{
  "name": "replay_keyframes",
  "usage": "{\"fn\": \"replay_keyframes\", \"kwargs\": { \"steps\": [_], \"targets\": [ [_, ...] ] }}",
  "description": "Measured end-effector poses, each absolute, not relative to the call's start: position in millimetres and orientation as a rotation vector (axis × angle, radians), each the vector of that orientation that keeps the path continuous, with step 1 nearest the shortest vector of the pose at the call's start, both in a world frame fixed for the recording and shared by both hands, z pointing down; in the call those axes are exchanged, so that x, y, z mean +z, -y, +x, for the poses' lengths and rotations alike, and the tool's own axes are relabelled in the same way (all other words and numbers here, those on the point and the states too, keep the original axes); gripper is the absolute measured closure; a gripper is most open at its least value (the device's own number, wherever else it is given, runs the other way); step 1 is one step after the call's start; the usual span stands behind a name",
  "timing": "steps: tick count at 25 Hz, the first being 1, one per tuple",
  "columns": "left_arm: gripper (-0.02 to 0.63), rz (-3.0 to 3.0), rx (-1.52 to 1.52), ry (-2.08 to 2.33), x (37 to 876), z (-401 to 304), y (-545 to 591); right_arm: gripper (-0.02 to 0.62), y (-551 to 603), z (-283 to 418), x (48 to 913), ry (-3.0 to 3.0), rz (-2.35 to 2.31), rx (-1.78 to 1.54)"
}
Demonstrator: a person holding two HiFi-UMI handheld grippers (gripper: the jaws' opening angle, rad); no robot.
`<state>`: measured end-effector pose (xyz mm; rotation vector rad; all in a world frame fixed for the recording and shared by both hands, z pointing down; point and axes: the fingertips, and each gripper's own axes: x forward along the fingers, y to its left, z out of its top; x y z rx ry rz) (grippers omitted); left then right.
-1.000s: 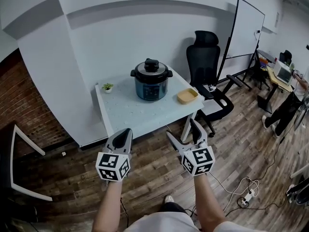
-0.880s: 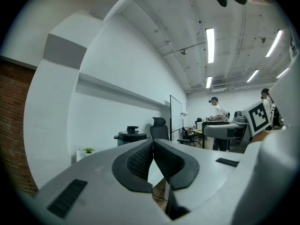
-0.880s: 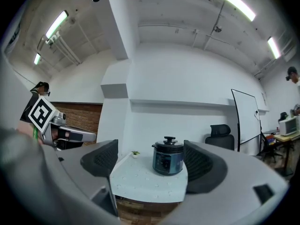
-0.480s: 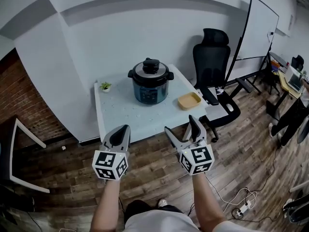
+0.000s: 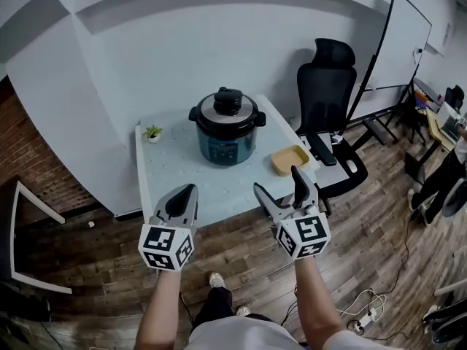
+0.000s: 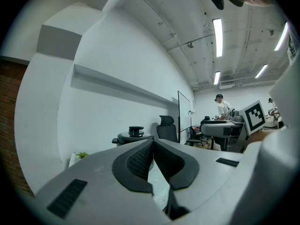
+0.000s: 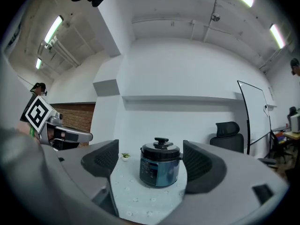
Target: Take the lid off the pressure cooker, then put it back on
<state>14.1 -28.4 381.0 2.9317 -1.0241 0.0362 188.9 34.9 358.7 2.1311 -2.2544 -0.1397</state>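
A blue pressure cooker (image 5: 225, 138) stands near the back middle of a white table (image 5: 182, 173), its silver lid (image 5: 227, 111) with a black knob seated on top. The right gripper view frames the cooker (image 7: 159, 168) and its lid (image 7: 160, 147) between the two jaws. My left gripper (image 5: 186, 193) is shut and empty, held over the table's near edge, left of the cooker. My right gripper (image 5: 279, 183) is open and empty, level with the front right corner. From the left gripper view, the cooker (image 6: 130, 137) shows just above the closed jaws.
A small potted plant (image 5: 152, 133) sits at the table's back left and a tan tray (image 5: 290, 159) at its right edge. A black office chair (image 5: 330, 115) stands right of the table, a whiteboard (image 5: 406, 46) behind it. Cables and a power strip (image 5: 363, 322) lie on the wood floor.
The table and cooker have come nearer and lower in the head view as the person stepped forward. Both grippers now reach the table's front edge, their jaws unchanged.
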Motion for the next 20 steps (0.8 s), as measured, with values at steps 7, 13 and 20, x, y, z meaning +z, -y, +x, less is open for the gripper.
{"fn": "replay_keyframes", "kwargs": {
  "steps": [7,13,20],
  "targets": [
    [0.592,2.926,0.029,0.986,386.6,35.3,103.4,0.186,36.8,211.2,361.4,2.215,2.149,-0.128],
    [0.592,2.919,0.018,0.944,389.9,44.5,161.0,0.186,92.3,219.5,358.2,2.179,2.161,-0.131],
    [0.592,2.925,-0.007,0.903,386.8,59.9,205.9,0.186,133.2,231.1,357.9,2.145,2.163,-0.123]
  ]
}}
